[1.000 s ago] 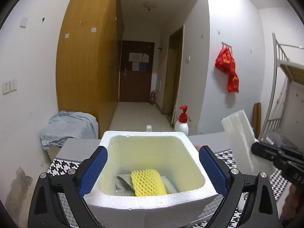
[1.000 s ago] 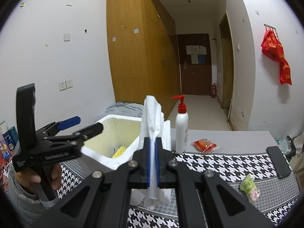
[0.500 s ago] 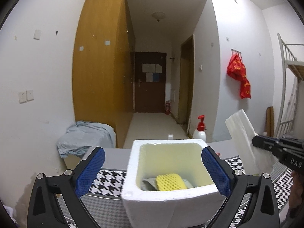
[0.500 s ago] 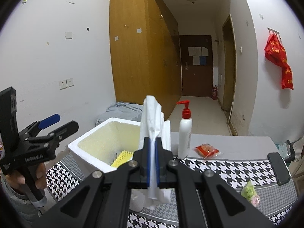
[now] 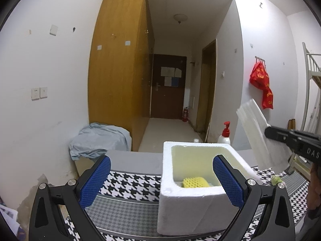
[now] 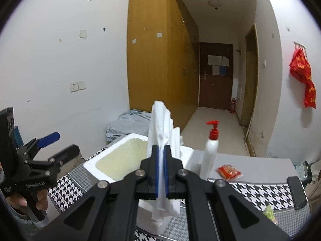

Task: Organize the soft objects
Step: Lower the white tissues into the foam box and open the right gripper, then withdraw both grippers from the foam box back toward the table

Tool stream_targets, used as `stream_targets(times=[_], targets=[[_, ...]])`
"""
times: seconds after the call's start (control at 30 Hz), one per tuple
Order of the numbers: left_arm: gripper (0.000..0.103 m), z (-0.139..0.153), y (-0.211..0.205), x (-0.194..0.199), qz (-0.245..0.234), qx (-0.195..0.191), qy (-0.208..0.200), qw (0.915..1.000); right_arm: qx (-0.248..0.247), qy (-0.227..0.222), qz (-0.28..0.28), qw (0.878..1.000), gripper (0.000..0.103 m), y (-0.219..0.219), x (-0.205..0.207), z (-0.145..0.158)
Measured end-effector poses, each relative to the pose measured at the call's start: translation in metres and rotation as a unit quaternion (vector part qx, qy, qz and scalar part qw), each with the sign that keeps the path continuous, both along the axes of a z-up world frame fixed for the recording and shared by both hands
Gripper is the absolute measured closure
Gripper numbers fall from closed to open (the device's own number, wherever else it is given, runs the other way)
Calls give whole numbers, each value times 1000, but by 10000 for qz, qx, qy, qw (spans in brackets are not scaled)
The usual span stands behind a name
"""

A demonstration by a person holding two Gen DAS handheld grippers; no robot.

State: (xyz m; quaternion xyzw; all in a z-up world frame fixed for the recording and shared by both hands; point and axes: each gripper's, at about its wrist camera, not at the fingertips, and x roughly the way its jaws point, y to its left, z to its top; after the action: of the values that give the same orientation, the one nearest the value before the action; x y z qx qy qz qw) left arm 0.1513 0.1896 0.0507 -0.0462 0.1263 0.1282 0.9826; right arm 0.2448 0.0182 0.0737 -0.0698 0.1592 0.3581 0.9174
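A white foam box [image 5: 192, 198] stands on the houndstooth table cloth [image 5: 132, 182], with a yellow foam net [image 5: 194, 181] lying inside it. My left gripper [image 5: 160, 180] is open, set back from the box, with nothing between its blue pads. My right gripper [image 6: 162, 172] is shut on a white folded sheet [image 6: 160, 132], which sticks up above the pads and hangs below them. The sheet [image 5: 254, 132] is held in the air right of the box, seen from the left wrist. From the right wrist, the box [image 6: 118, 160] lies just behind the sheet.
A white pump bottle with a red top [image 6: 210, 150] stands right of the box. A red snack packet [image 6: 228, 171] and a green wrapped item [image 6: 268, 213] lie on the table, with a black phone [image 6: 297, 192] at the right edge. Grey cloth [image 5: 100, 138] covers something by the wall.
My left gripper has drawn back and swung left, so the box now sits right of centre and further off. The right gripper, still holding the sheet, has come closer to the box.
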Motion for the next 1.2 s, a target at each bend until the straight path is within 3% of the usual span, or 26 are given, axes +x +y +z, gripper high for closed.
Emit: stream_targets(times=[0.63, 0.67, 0.73, 0.8, 1.1, 1.2], targets=[[1, -13, 28, -24, 305, -154, 70, 9994, -380, 207, 344, 9985, 96, 54, 20, -16], [1, -13, 28, -25, 314, -160, 68, 9994, -407, 236, 359, 9982, 91, 56, 21, -18], [1, -14, 29, -26, 332, -169, 67, 9993, -487, 277, 389, 9977, 72, 60, 23, -22], [1, -15, 29, -27, 361, -157, 80, 9992, -507, 286, 407, 9975, 41, 62, 23, -25], [1, -14, 25, -25, 387, -121, 85, 9991, -565, 265, 570, 9964, 5, 56, 13, -27], [1, -12, 21, -26, 396, -101, 68, 9991, -508, 210, 736, 9958, 1, 55, 4, -23]])
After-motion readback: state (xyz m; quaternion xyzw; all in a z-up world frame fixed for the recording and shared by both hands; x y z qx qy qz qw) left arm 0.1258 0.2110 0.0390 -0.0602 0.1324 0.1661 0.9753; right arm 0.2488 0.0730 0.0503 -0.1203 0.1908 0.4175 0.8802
